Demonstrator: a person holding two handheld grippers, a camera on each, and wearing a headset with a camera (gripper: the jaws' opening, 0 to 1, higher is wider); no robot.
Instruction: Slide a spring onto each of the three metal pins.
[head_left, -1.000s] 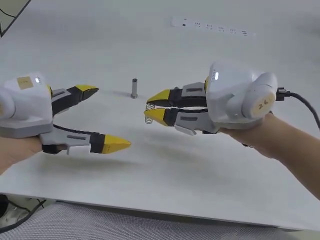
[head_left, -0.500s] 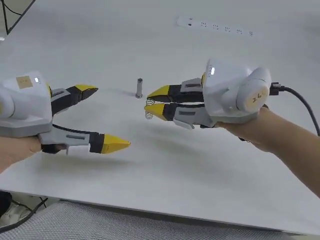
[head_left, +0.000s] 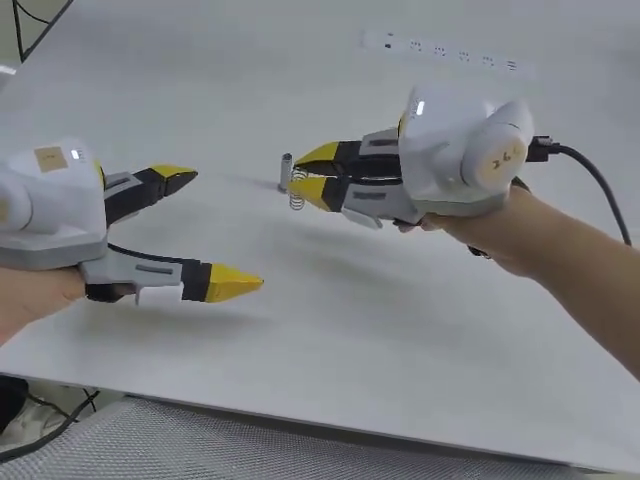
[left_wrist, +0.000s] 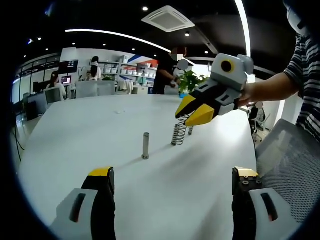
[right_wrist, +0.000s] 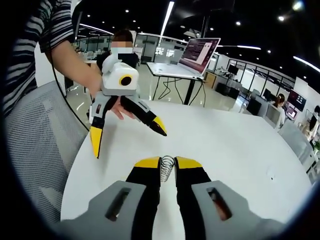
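Observation:
A small grey metal pin (head_left: 287, 170) stands upright on the white table (head_left: 330, 320). My right gripper (head_left: 302, 176) is shut on a short wire spring (head_left: 297, 196), which hangs from the jaw tips just right of the pin and above the table. The right gripper view shows that spring (right_wrist: 167, 167) pinched between the yellow tips. My left gripper (head_left: 205, 232) hovers open at the left with nothing in it. From the left gripper view, the pin (left_wrist: 145, 146) stands ahead, the spring (left_wrist: 178, 134) hangs beyond it, and a second pin (left_wrist: 190, 130) stands behind the spring.
A white power strip (head_left: 440, 52) lies at the table's far edge. A black cable (head_left: 600, 200) trails from the right gripper. A grey mesh chair (head_left: 200, 440) sits below the table's near edge.
The right gripper has carried the spring up and away from me, closer to the pin. The left gripper has stayed open in the same place.

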